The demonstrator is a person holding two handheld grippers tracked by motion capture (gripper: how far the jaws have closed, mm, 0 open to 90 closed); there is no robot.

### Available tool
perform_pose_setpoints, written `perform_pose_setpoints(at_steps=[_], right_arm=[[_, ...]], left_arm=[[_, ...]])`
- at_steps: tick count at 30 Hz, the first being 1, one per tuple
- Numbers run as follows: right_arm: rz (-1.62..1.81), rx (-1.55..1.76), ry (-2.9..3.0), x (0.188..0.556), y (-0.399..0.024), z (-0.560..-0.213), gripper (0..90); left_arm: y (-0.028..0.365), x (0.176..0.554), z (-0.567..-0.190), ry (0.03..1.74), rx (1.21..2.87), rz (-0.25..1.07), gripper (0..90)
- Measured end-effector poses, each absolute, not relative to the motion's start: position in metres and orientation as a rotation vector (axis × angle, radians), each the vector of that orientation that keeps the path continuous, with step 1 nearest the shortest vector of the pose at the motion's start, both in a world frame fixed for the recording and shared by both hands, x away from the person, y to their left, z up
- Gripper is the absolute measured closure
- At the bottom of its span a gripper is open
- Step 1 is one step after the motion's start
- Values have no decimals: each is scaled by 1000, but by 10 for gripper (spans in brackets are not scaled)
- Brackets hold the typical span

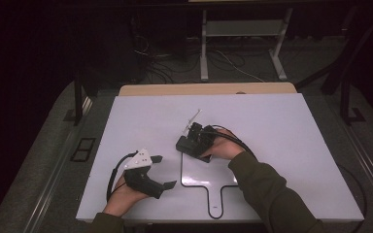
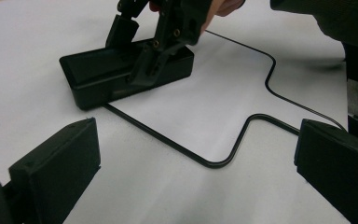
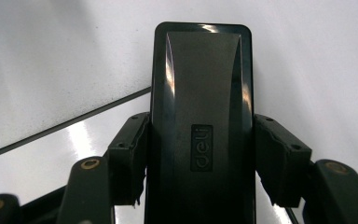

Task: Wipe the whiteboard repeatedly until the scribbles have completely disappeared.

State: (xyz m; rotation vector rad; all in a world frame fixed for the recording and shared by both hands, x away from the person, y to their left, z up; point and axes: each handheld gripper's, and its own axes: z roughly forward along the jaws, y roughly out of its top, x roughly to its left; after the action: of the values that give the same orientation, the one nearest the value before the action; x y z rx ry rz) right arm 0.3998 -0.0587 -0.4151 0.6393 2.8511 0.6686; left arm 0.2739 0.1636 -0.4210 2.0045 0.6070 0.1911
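- The white bench [image 1: 281,145] is smooth and matte, with a pale wooden edge strip at its far side; a thin black outline [image 1: 209,191] in the shape of a paddle board is drawn on it near the person's edge.
- The left claw [image 1: 166,171] rests low at the near left of the bench in the person's left hand [image 1: 121,196]; its two black jaws stand wide apart with nothing between them, and a grey three-cornered plate [image 1: 138,159] sits on top.
- Just right of it, the right claw [image 3: 200,158] is clamped on a black rectangular case [image 3: 200,116], its pads pressing the two long sides.
- The case lies flat on the bench at the upper left corner of the outline, near the middle of the bench; it is glossy plastic with rounded corners and a small embossed logo on the lid.
- A thin white stick-like piece [image 1: 193,118] lies just beyond the case.
- Past the bench, a grey floor carries loose cables [image 1: 175,63] and the white legs of a stand [image 1: 243,43]; the room behind is dark.
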Motion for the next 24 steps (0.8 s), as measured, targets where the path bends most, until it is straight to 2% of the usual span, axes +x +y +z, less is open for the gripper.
perform_pose_setpoints(at_steps=[7, 14, 24], right_arm=[[636, 777, 2755, 418, -70, -416, 391], [610, 646, 2790, 404, -55, -415, 391], [596, 718, 2752, 410, -61, -416, 391]], left_arm=[[164, 274, -421, 607, 2003, 191, 0], [164, 273, -420, 606, 2003, 194, 0], [163, 274, -421, 606, 2001, 192, 0]])
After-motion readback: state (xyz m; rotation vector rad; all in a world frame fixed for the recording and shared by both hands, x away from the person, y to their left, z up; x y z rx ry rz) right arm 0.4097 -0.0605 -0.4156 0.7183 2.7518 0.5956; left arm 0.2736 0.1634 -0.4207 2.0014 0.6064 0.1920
